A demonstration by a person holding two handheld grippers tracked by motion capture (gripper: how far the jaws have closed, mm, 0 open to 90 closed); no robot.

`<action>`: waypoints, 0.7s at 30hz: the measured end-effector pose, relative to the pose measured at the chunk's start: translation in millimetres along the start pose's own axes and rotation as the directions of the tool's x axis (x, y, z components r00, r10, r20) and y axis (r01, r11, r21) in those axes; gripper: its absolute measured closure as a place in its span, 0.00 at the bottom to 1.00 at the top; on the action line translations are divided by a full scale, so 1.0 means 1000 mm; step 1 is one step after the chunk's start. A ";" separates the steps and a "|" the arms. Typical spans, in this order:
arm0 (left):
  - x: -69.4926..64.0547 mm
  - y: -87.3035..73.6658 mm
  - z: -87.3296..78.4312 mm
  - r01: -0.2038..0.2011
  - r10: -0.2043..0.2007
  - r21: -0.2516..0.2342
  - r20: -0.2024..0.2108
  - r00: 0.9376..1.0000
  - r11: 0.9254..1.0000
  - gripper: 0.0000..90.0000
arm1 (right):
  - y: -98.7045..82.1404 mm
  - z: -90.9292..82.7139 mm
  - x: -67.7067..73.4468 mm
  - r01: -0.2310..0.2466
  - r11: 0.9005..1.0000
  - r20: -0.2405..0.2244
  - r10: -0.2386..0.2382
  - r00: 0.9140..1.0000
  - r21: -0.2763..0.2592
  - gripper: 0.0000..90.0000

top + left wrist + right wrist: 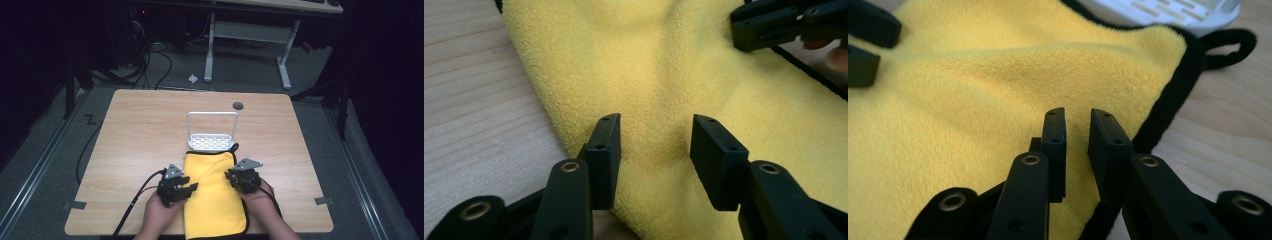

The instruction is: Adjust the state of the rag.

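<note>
A yellow towel (212,192) with black edging lies folded lengthwise at the table's front middle and reaches over the front edge. My left gripper (189,188) is at its left border, open, its jaws wide apart just above the yellow towel (664,75). At the right border is my right gripper (231,176). In the right gripper view its jaws (1078,117) stand a narrow gap apart over the yellow towel (973,100), close to the black edge, with no fold pinched. The towel's black loop (1228,47) lies beside a white rack (1168,10).
The white rack (212,114), with a tall handle and slotted base, stands just behind the towel at the table's middle. A grey disc (238,105) sits near the wooden table's (140,130) far edge. Cables trail on the floor beyond, by a white desk frame (247,31).
</note>
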State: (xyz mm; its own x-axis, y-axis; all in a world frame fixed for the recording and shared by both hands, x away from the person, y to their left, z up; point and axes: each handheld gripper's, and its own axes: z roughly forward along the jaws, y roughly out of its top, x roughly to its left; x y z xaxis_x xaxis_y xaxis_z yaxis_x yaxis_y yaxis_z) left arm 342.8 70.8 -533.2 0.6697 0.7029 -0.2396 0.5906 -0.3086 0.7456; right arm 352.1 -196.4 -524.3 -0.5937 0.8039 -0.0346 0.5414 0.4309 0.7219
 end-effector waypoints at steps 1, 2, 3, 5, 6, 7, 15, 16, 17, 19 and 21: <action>-0.001 -0.001 -0.001 -0.004 0.004 0.000 -0.002 1.000 1.000 0.62 | -0.002 0.001 0.001 0.006 1.000 -0.001 -0.006 1.000 0.005 0.87; -0.001 -0.001 -0.002 -0.012 0.012 0.004 -0.002 1.000 1.000 0.62 | -0.004 0.000 0.002 0.010 1.000 -0.002 -0.010 1.000 0.001 0.87; -0.002 -0.003 -0.003 -0.013 0.013 0.004 -0.001 1.000 1.000 0.62 | -0.005 -0.001 0.003 0.012 1.000 -0.008 -0.012 1.000 0.002 0.87; -0.004 -0.005 -0.005 -0.020 0.020 0.007 0.003 1.000 1.000 0.62 | -0.008 -0.005 0.005 0.022 1.000 -0.015 -0.022 1.000 0.006 0.86; -0.006 -0.007 -0.007 -0.027 0.027 0.008 0.003 1.000 1.000 0.62 | -0.010 -0.007 0.006 0.024 1.000 -0.021 -0.023 0.999 0.005 0.86; -0.008 -0.009 -0.009 -0.031 0.030 0.010 0.007 1.000 0.999 0.62 | -0.012 -0.009 0.008 0.023 1.000 -0.029 -0.023 0.999 0.006 0.86; -0.017 -0.028 -0.024 -0.051 0.051 0.005 0.056 0.997 0.999 0.62 | -0.028 -0.022 0.021 0.032 0.999 -0.069 -0.032 0.997 -0.013 0.85; -0.017 -0.029 -0.025 -0.052 0.052 0.002 0.058 0.997 0.999 0.62 | -0.029 -0.023 0.022 0.033 0.999 -0.067 -0.034 0.997 -0.024 0.85; -0.017 -0.029 -0.025 -0.057 0.057 0.001 0.061 0.997 0.998 0.62 | -0.030 -0.023 0.023 0.034 0.999 -0.066 -0.035 0.997 -0.022 0.85; -0.015 -0.028 -0.025 -0.037 0.036 0.006 0.072 0.997 0.999 0.62 | -0.029 -0.023 0.024 0.041 0.999 -0.065 -0.042 0.997 -0.022 0.85; -0.013 -0.028 -0.025 -0.023 0.023 0.006 0.086 0.996 1.000 0.62 | -0.030 -0.022 0.023 0.041 0.999 -0.068 -0.043 0.997 -0.025 0.85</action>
State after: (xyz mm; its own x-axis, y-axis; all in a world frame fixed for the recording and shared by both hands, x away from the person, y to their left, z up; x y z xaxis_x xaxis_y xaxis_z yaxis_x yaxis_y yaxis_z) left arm 306.5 86.7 -535.1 0.7191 0.6382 -0.2749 0.5774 -0.3287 0.7474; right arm 309.0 -199.5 -531.1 -0.6558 0.7547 -0.0184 0.5012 0.4534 0.7370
